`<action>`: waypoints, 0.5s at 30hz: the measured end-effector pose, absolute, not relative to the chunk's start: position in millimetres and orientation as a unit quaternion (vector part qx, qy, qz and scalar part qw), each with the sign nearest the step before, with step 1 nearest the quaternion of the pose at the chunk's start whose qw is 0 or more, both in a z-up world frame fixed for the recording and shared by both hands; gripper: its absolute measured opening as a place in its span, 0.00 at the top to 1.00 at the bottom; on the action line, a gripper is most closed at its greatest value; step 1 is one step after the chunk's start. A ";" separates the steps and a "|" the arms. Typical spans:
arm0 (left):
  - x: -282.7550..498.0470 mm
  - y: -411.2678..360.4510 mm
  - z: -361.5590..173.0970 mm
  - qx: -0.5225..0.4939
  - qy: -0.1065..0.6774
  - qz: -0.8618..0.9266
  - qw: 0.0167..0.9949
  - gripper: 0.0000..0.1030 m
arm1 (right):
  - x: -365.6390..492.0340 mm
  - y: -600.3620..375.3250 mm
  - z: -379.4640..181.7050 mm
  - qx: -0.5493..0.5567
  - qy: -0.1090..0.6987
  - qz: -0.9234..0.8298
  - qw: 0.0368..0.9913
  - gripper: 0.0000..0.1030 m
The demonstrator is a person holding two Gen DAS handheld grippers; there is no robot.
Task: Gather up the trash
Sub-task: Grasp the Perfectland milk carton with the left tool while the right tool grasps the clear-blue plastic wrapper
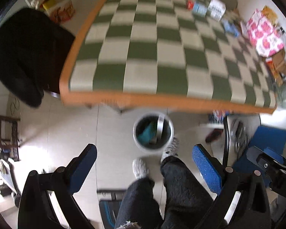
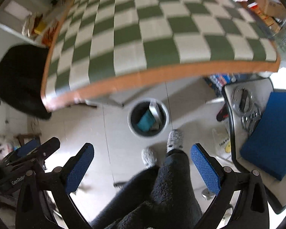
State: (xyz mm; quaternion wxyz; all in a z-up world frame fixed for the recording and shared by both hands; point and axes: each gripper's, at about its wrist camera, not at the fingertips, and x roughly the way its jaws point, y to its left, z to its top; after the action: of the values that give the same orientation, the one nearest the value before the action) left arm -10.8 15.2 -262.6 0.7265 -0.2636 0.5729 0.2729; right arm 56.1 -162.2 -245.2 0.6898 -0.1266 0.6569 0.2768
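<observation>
Both your claws are hanging over the floor with nothing in them. The left claw [image 1: 145,168] has its blue pads spread wide apart, and the right claw [image 2: 143,164] is just as wide. The trash bin [image 1: 153,132] sits on the floor ahead of both, just past the tabletop [image 1: 143,43] edge, with your gray slippers [image 1: 140,167] right beside it on the near side. Inside the bin you've got a teal wrapper [image 1: 145,134] and a silvery packet [image 1: 159,126] leaning against the wall. More clutter sits along the far right of the tabletop from the bin: a pink-flowered bag [image 1: 263,34] and some blurry small packs [image 1: 207,6].
</observation>
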 end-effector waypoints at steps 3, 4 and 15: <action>24.6 33.4 -244.8 -0.253 0.555 0.284 0.740 0.00 | 97.2 -149.2 -221.6 -0.109 0.642 0.272 0.708 0.01; 36.8 38.7 -240.6 -0.250 0.551 0.286 0.743 0.00 | 111.1 -146.1 -215.9 -0.102 0.639 0.271 0.713 0.01; 234.9 126.4 -248.8 -0.248 0.559 0.311 0.728 0.00 | 336.7 -86.3 -223.0 -0.079 0.632 0.242 0.732 0.01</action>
State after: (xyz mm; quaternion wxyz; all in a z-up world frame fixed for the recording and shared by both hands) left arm 234.9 126.4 -248.8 0.7277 -0.2475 0.5587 0.3115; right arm 336.7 -86.3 -223.0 0.7318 -0.0794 0.6321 0.2420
